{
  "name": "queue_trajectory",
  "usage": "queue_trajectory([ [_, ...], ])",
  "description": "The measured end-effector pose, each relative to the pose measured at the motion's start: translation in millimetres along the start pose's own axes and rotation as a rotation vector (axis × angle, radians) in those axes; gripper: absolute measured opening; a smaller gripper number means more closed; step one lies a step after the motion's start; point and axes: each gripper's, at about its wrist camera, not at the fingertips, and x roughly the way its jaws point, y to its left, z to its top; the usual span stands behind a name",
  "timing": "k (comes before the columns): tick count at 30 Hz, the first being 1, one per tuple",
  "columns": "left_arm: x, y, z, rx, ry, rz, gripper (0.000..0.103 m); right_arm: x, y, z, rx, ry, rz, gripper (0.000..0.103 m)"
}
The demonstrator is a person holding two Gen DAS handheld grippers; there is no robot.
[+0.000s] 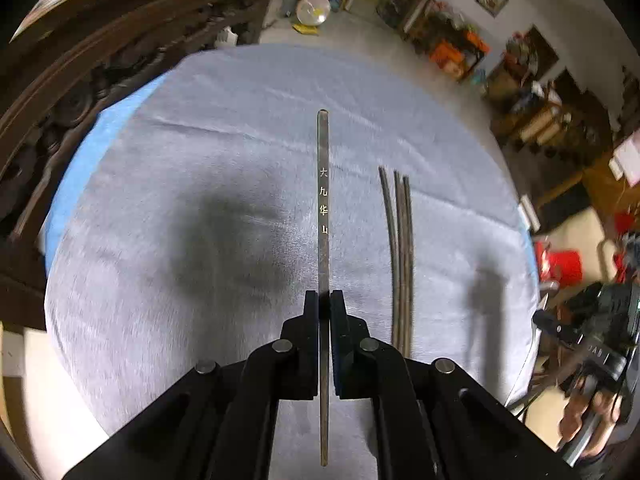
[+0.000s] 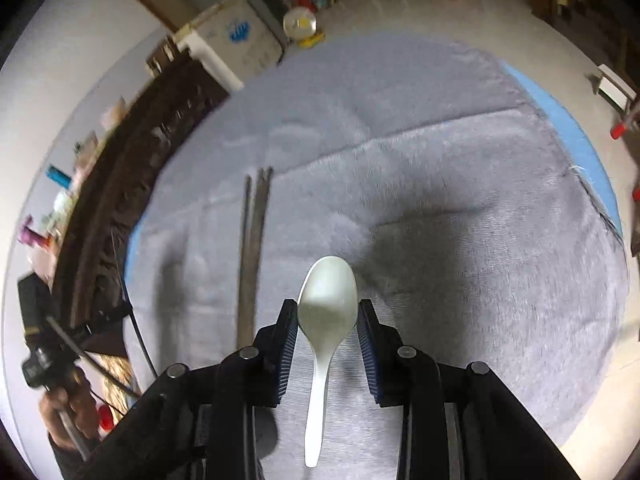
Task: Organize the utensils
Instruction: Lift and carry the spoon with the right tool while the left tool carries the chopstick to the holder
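Observation:
My left gripper (image 1: 324, 300) is shut on a dark chopstick (image 1: 323, 208) with gold characters, held above the grey cloth (image 1: 180, 140) and pointing away from me. Three more dark chopsticks (image 1: 401, 260) lie side by side on the cloth to its right; they also show in the right wrist view (image 2: 252, 248). My right gripper (image 2: 327, 312) is shut on the bowl of a white spoon (image 2: 326, 304), held above the cloth with its handle pointing back toward me. The other gripper and the hand holding it show at the lower right of the left wrist view (image 1: 592, 344) and at the lower left of the right wrist view (image 2: 44, 356).
The grey cloth (image 2: 460, 152) covers a round table with a blue layer (image 2: 568, 128) showing at its edge. A carved dark wooden piece of furniture (image 1: 80, 60) stands beside the table. A white box (image 2: 228, 40) and cluttered shelves (image 1: 460, 48) stand beyond.

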Motion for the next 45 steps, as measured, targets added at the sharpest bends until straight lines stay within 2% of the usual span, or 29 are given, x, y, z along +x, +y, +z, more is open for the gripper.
queue_trajectory([
  [4,-14.7,-0.7,-13.1,-0.043,-0.074,-0.03,0.005,-28.4,8.5,-16.3,0.018,-0.121,0.047,0.032],
  [9,-41.4,-9.1,-26.0,-0.078,-0.166,-0.106,0.005,-57.3,30.8,-34.6,-0.003,-0.23,0.104,0.032],
  [14,-75.5,-29.0,-35.4,-0.06,-0.292,-0.164,0.005,-76.5,57.5,-47.0,-0.039,-0.313,0.139,0.032],
  [20,-90.3,-47.9,-44.5,-0.017,-0.387,-0.185,0.005,-75.5,87.7,-59.9,-0.118,-0.367,0.143,0.032],
  [33,-72.2,-77.0,-64.2,0.082,-0.443,-0.149,0.005,-49.6,113.2,-84.9,-0.255,-0.423,0.031,0.032],
  [39,-67.5,-81.9,-73.6,0.11,-0.465,-0.118,0.005,-42.4,115.4,-89.7,-0.276,-0.41,0.033,0.032],
  [45,-58.7,-81.0,-81.4,0.125,-0.452,-0.118,0.005,-37.6,115.5,-96.8,-0.291,-0.394,0.037,0.032],
])
